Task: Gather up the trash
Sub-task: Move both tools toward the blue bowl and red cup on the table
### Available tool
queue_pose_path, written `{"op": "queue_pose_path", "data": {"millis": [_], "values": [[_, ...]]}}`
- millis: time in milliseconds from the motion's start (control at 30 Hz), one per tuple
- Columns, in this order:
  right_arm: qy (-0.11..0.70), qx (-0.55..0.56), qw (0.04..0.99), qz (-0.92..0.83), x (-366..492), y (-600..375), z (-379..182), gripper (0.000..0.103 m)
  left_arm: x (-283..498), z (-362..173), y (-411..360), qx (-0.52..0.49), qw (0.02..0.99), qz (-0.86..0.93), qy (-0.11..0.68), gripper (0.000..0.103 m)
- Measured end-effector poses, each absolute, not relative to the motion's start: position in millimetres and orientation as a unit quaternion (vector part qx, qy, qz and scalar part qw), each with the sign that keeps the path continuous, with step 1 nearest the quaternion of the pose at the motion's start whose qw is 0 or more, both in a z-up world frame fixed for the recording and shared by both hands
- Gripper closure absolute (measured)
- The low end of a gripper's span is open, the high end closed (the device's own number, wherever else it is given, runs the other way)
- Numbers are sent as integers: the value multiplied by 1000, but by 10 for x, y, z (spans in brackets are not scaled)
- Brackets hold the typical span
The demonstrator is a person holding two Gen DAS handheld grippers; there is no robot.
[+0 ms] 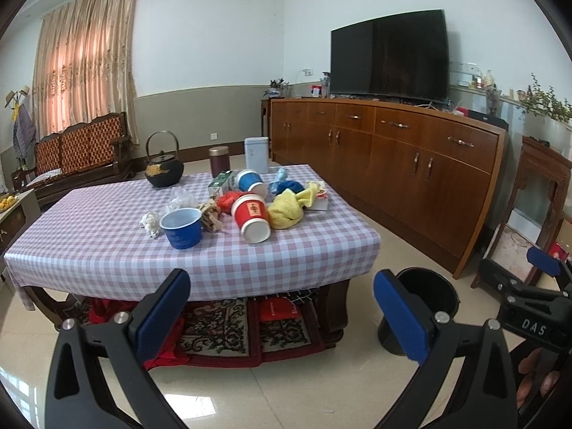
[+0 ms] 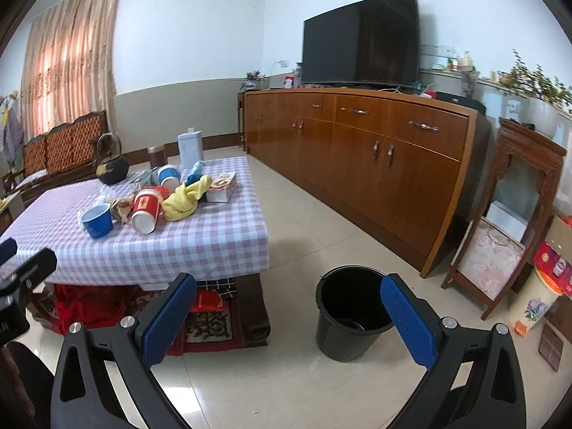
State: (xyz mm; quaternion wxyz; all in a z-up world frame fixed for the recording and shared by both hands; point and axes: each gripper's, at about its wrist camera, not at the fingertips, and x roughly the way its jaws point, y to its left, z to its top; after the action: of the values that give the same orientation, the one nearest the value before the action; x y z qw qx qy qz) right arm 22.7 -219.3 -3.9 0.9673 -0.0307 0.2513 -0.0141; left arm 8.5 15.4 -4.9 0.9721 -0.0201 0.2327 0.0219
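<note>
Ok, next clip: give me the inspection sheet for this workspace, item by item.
Surface: low table under a pink-and-white checked cloth.
Job's things: red paper cup on its side; blue cup upright; another blue cup tipped over; crumpled white paper and brown paper; black bucket on the floor, right of the table.
Clutter: yellow cloth, black kettle, dark canister, white tin, small cartons.
Grippers: left gripper and right gripper both open, empty, short of the table.
Cables: nothing seen.
Surroundings: wooden sideboard with TV, bench, curtains, tiled floor.
</note>
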Motion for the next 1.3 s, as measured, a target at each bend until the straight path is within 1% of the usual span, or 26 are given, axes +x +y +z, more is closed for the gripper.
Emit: {"op": "queue_pose_path", "data": {"millis": [200,300,367,667,1067,1133,1167,1200,1300], "values": [[242,-46,969,24,423,-2011,-110,0,236,-81,394,-23,971,50,233,0],[255,-56,964,51,610,-1854,-156,0,316,-110,549,-31,970,63,233,0],[264,-61,961,54,737,-1743,-170,0,378,-151,682,-40,967,70,241,0],[250,-63,960,108,1293,-1240,-203,0,621,-388,1281,-59,953,129,267,0],[263,-75,954,126,1916,-844,-472,1,1072,-620,1561,-66,950,148,267,1],[267,-75,951,134,1986,-772,-518,2,1139,-653,1592,-64,950,149,268,4],[271,-74,949,140,2033,-720,-547,4,1171,-667,1606,-64,949,150,270,6],[273,-75,948,144,2065,-679,-568,7,1194,-677,1628,-66,948,151,271,6],[279,-79,944,159,2173,-499,-648,8,1276,-730,1717,-68,946,156,275,6]]}}
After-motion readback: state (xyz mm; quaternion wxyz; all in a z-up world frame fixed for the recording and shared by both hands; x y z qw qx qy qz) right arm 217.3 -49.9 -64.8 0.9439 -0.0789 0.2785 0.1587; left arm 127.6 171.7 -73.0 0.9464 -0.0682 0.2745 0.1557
